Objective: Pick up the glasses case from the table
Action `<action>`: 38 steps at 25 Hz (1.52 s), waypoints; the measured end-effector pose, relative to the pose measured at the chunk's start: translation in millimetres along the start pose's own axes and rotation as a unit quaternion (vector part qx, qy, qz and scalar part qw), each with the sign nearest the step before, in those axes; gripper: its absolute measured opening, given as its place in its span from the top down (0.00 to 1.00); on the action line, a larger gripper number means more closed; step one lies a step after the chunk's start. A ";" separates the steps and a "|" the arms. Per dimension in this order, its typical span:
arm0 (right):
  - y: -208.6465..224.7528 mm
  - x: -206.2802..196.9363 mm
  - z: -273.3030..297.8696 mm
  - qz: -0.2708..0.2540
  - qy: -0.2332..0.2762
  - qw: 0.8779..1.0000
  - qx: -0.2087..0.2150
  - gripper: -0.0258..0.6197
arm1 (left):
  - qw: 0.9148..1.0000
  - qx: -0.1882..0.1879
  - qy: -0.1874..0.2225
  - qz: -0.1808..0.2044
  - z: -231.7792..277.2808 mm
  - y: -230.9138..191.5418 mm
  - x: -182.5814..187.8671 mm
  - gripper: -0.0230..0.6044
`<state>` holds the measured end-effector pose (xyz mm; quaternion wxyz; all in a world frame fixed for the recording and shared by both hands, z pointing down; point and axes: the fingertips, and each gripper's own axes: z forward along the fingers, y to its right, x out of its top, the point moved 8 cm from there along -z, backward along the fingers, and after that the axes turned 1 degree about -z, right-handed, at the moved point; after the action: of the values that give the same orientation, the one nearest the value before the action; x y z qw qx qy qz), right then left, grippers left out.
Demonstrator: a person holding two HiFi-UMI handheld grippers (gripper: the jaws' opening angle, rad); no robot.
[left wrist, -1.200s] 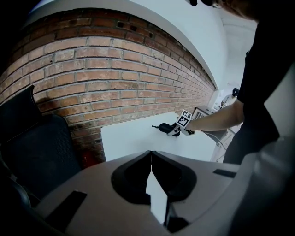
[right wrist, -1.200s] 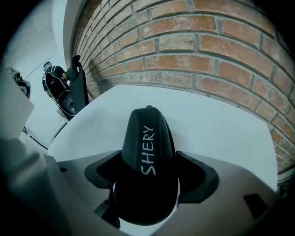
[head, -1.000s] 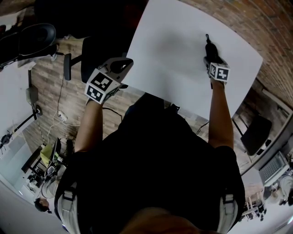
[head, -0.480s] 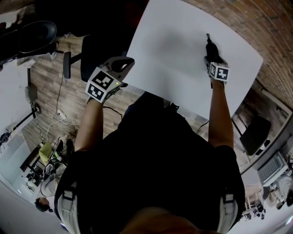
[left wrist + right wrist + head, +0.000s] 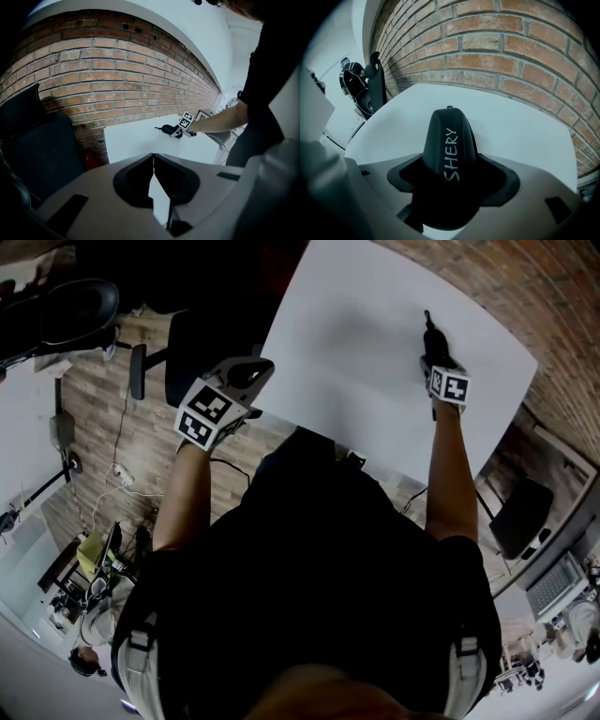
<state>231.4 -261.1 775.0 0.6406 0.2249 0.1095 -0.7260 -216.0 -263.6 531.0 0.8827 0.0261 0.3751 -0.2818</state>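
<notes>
Closing squarely on the glasses case before lifting seems wise. Head view: it lies on the white table beneath the right gripper; the left gripper hovers well apart. Left gripper view: its jaws are clenched on nothing, brick wall ahead. Right gripper view: the jaws have just been closing and straddle the glasses case loosely, not yet gripping; smooth table beyond.

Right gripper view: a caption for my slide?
Right gripper, jaws just closing, around black hard glasses case on white table.
</notes>
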 end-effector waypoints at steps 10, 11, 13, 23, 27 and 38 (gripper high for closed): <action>-1.4 0.8 -1.1 0.011 -0.004 1.000 0.004 0.44 | 0.999 0.022 0.024 -0.001 -19.7 0.4 -3.8 0.95; -2.0 1.2 -1.7 0.011 -0.003 1.000 0.004 0.44 | 0.999 0.023 0.025 -0.003 -21.1 0.6 -4.7 0.95; -3.7 3.3 -3.7 0.011 0.001 1.000 0.006 0.44 | 0.999 0.023 0.026 -0.004 -24.1 2.2 -5.1 0.95; -11.8 18.2 -26.6 -0.008 0.047 0.999 0.000 0.45 | 0.998 0.021 0.049 -0.018 -43.4 14.4 -5.2 0.95; -10.7 19.0 -31.2 -0.002 0.048 0.999 0.006 0.45 | 0.999 0.026 0.046 -0.012 -47.2 20.7 -4.1 0.95; -20.2 29.4 -64.3 0.007 0.076 0.997 0.027 0.45 | 0.998 0.033 0.062 -0.003 -66.7 44.7 3.5 0.95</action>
<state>221.3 -255.1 702.3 0.6295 0.2975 0.1372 -0.7045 -234.1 -210.5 473.4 0.8554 0.0716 0.4197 -0.2949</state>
